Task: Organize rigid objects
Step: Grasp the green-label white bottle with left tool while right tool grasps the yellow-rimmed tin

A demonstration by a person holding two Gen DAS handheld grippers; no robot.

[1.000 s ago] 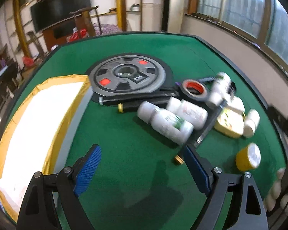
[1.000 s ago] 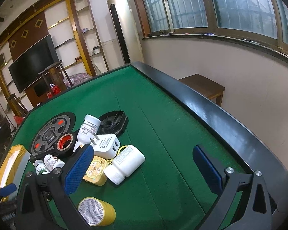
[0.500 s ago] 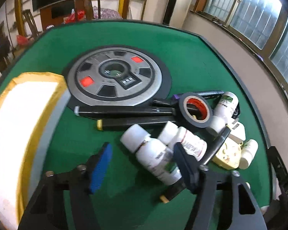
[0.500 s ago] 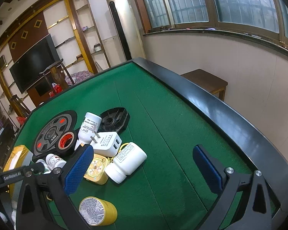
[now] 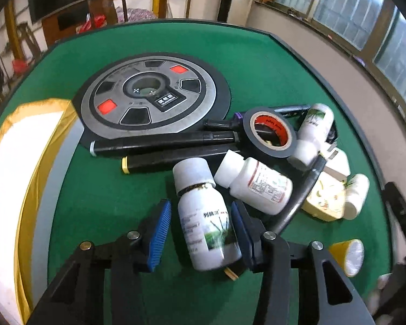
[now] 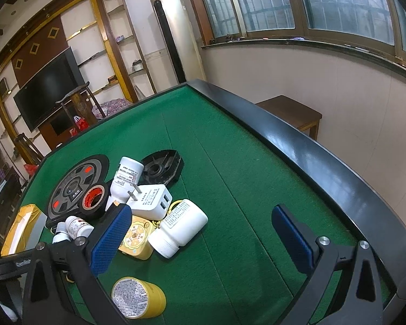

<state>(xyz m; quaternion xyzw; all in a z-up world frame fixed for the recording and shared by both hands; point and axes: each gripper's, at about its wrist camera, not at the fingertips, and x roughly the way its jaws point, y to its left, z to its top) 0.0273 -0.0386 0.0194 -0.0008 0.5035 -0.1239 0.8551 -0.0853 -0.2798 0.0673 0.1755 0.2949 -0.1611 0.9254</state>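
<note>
white bottle (image 5: 207, 219) label shows grass, chinese print.

The yellow box (image 5: 19, 178) runs off the left edge of the left view, so its far side cannot be seen. The roll of tape (image 5: 268, 132) covers the middle of a black pen (image 5: 292, 109). A small gold thing (image 5: 231, 273) peeks out from under the white bottle (image 5: 205, 216); what it is cannot be told. White blobs (image 5: 379, 289) at the bottom right corner are too blurry to name.
</note>
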